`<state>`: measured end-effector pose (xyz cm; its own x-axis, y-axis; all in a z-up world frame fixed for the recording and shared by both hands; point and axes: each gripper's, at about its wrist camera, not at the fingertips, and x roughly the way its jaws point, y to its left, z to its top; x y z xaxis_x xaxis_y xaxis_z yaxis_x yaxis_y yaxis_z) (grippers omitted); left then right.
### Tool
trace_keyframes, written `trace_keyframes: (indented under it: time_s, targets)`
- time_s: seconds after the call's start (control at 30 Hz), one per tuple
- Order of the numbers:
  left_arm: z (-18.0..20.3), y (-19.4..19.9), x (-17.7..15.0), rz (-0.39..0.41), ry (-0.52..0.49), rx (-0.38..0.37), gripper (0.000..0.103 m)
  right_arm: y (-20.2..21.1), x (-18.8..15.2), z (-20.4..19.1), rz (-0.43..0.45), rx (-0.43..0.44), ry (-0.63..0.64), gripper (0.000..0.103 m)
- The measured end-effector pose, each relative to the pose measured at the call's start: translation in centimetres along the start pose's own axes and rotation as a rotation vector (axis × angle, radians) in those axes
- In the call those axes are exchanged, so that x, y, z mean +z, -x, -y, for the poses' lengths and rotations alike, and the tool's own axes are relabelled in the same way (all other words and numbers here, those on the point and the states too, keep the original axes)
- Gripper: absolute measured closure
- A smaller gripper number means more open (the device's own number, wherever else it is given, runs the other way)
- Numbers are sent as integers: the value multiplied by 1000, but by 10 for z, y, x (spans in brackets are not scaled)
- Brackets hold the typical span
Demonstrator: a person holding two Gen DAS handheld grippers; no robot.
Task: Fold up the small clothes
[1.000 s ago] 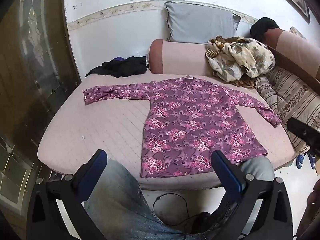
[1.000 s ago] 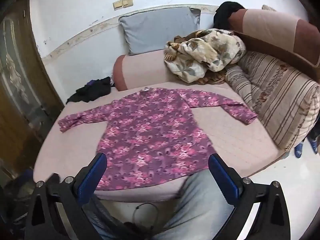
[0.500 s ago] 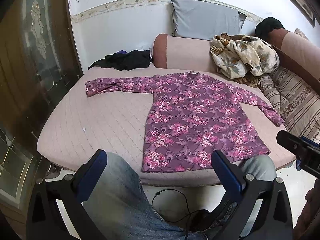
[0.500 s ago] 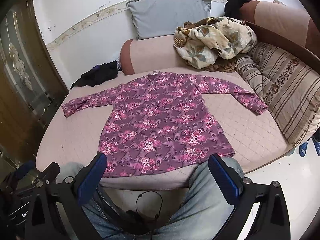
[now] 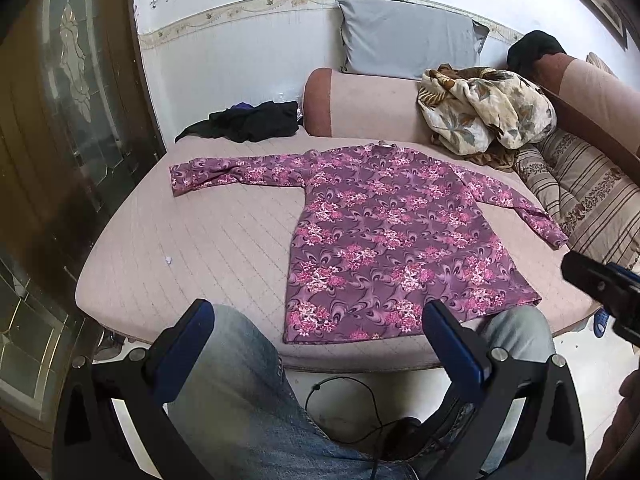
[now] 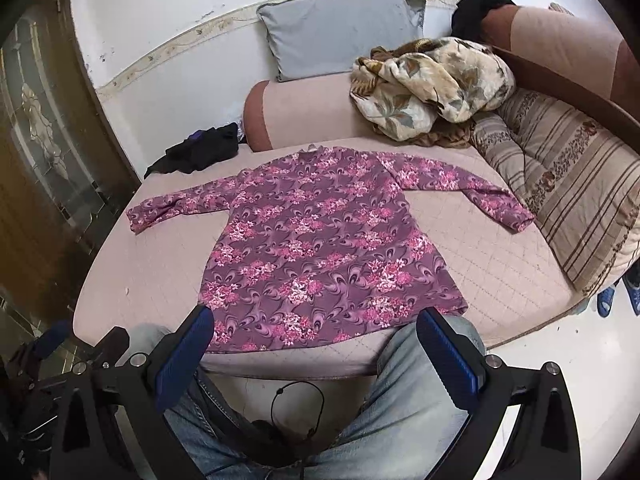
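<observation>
1. From the left wrist view, I saw the purple floral top [image 5: 384, 240] lying flat in the middle of the frame on the pink mattress [image 5: 208, 252], both sleeves spread out, its hem toward the lower edge.
2. My left tool [image 5: 318, 334] sat at the bottom of that frame with its blue fingers [image 5: 182, 350] spread wide and nothing between them; it hung over the person's jeans-clad knees [image 5: 248, 384], short of the mattress edge and not touching the top.
3. My right tool [image 6: 316, 334] was likewise wide apart and empty at the bottom of the right wrist frame, its left finger overlapping the hem corner of the top in the picture; I could not tell whether they touched.
4. In the left wrist view, the right tool showed as a dark shape at the right edge, just past the mattress.
5. At the upper centre I saw a grey pillow [image 5: 408, 48] leaning on the wall above a pink bolster [image 5: 360, 104].
6. A crumpled floral blanket [image 5: 484, 108] lay upper right, beside a striped quilt [image 5: 588, 196].
7. A pile of dark clothes [image 5: 248, 122] sat upper left of the top, well apart from its sleeve.
8. A black cable [image 5: 344, 404] looped on the floor between the knees.
</observation>
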<state>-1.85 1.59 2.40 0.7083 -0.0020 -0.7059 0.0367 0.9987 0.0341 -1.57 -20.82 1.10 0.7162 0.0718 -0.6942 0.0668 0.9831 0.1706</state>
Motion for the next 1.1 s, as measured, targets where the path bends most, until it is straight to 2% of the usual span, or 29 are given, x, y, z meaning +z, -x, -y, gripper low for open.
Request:
trace_keyframes:
  time_s: [0.43,1.1]
  targets:
    - [-13,6,-4,-9,19,29,0,19,-4,-2,39,11,2,0]
    - [-10,22,-4,40,9,55,0,32,-4,-8,67,17,30,0]
